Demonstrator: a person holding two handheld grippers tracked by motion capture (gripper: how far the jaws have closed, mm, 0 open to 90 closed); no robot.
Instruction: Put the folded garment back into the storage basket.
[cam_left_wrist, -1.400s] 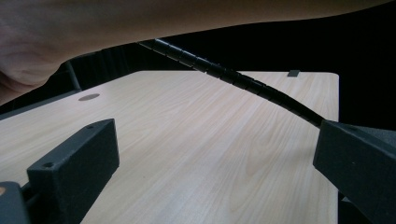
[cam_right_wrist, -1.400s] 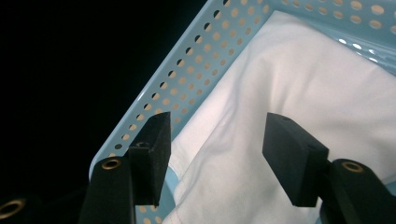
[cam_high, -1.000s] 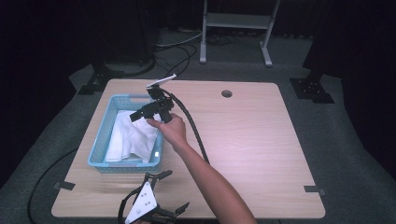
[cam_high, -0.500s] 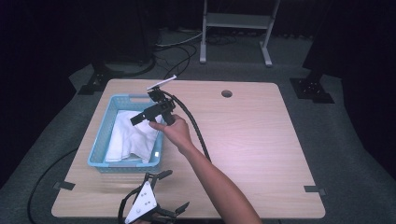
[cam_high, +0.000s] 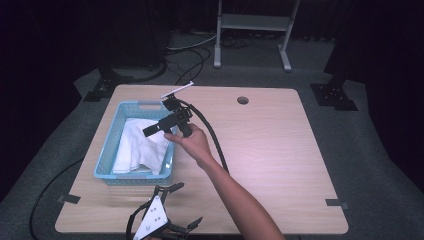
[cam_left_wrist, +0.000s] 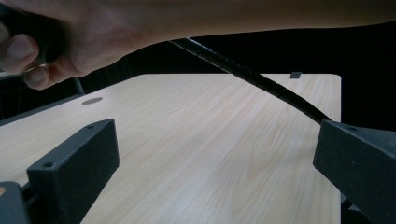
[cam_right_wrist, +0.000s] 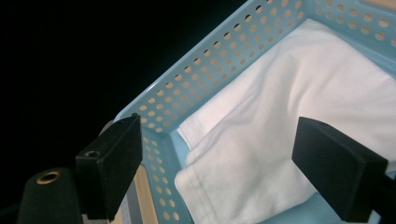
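A light blue perforated basket (cam_high: 106, 150) stands on the left part of the wooden table (cam_high: 280, 150) with a white cloth (cam_high: 140, 145) crumpled inside. A hand holds my right gripper (cam_high: 149, 131) over the basket's right side, pointing left. Its jaws have just been opening and now stand wide apart. Nothing is between them. In the right gripper view, the right gripper (cam_right_wrist: 219, 154) looks down on the cloth (cam_right_wrist: 280, 93) and a basket corner (cam_right_wrist: 205, 70). My left gripper (cam_high: 184, 205) lies on the table at the front edge, open and unheld. In its own view, the left gripper (cam_left_wrist: 215, 154) frames bare tabletop.
The right gripper's black ribbed cable (cam_high: 212, 140) runs back along the forearm (cam_high: 235, 200). There is a round hole (cam_high: 243, 100) in the table near its far edge. A metal stand (cam_high: 252, 25) rises behind the table. The right half of the tabletop is bare wood.
The right gripper has shifted only slightly over the basket. The cloth, the basket and the left gripper lie as before.
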